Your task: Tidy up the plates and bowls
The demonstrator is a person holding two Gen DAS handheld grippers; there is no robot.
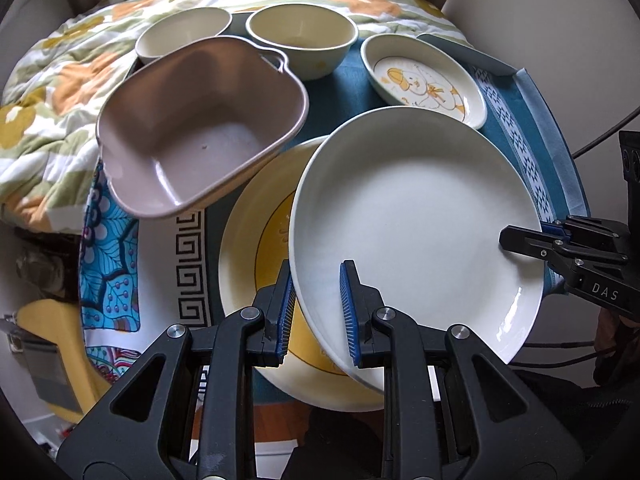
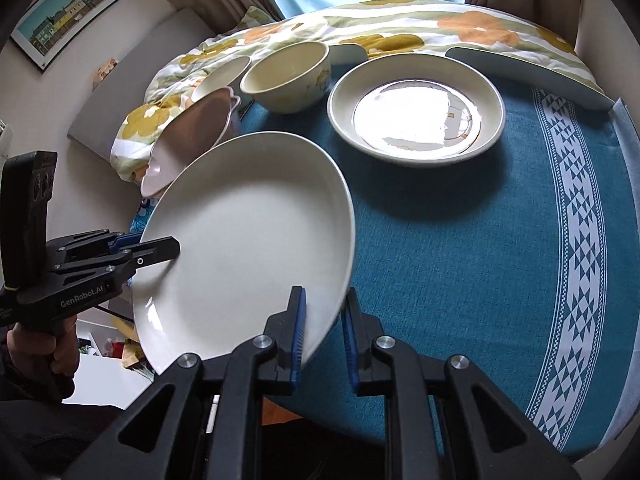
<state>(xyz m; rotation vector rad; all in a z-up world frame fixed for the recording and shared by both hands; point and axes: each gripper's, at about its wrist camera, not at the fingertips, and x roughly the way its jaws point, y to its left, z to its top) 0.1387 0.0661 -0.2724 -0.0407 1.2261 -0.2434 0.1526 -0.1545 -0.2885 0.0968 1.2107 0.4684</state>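
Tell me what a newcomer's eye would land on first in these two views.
First the big white plate in the middle, lifted and tilted, gripped at opposite rims by the left gripper and the right gripper. Below it lies a yellow-rimmed plate; to its left sits a tilted mauve square bowl. Behind, on the teal cloth, rests a duck-print dish.

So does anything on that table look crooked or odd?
The white plate is tilted in mid-air, gripped on its rim by both the left gripper and right gripper. The pink dish also sits tilted, propped over the yellow plate.
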